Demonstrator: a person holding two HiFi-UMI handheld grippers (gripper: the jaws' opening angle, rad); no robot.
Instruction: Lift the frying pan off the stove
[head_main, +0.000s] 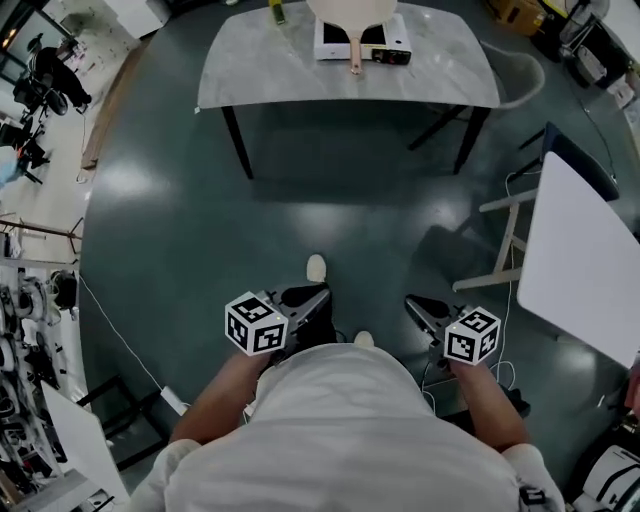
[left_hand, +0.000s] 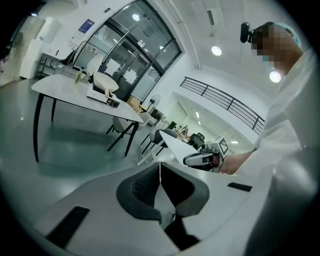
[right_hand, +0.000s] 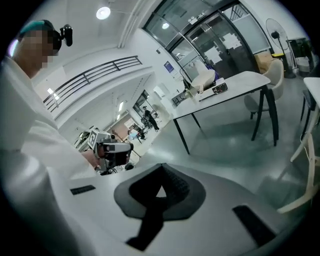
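Note:
The frying pan (head_main: 350, 10), pale inside, sits on a white and black stove (head_main: 365, 42) at the far edge of a grey table (head_main: 260, 70); its handle (head_main: 355, 62) points toward me. Both grippers are held close to the person's body, far from that table. My left gripper (head_main: 322, 294) is shut with nothing in it, and so is my right gripper (head_main: 411, 302). In the left gripper view the pan (left_hand: 103, 80) and stove (left_hand: 102, 96) are far off to the left, beyond the shut jaws (left_hand: 160, 166). The right gripper view shows the pan (right_hand: 204, 79) on the distant table (right_hand: 230, 86).
A bottle (head_main: 277, 12) stands on the table beside the stove. A second white table (head_main: 580, 260) and a chair (head_main: 503, 245) are to the right. Racks and equipment (head_main: 30, 330) line the left side. Cables (head_main: 120, 335) trail over the dark floor between me and the stove table.

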